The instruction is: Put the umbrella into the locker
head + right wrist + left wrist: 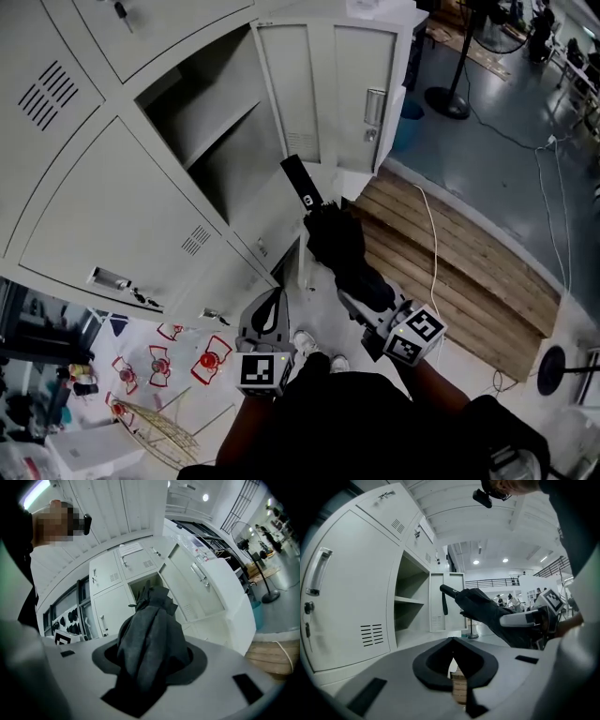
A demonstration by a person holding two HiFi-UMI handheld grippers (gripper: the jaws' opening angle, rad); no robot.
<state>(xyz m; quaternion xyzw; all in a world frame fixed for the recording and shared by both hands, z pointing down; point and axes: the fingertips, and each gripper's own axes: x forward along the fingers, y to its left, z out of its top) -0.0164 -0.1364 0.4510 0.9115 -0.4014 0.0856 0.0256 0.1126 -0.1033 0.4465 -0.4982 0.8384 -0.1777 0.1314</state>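
my right gripper (368, 311) is clamped on the folded umbrella (336, 242) by its fabric, left gripper (265, 323) pressed together on nothing. the handle end hangs just outside the open locker (202, 131). loose fabric could slip, or the handle could snag the door (323, 84).

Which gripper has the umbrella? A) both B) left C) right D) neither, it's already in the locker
C: the right gripper is clamped on the folded black umbrella, while the left gripper has nothing between its jaws.
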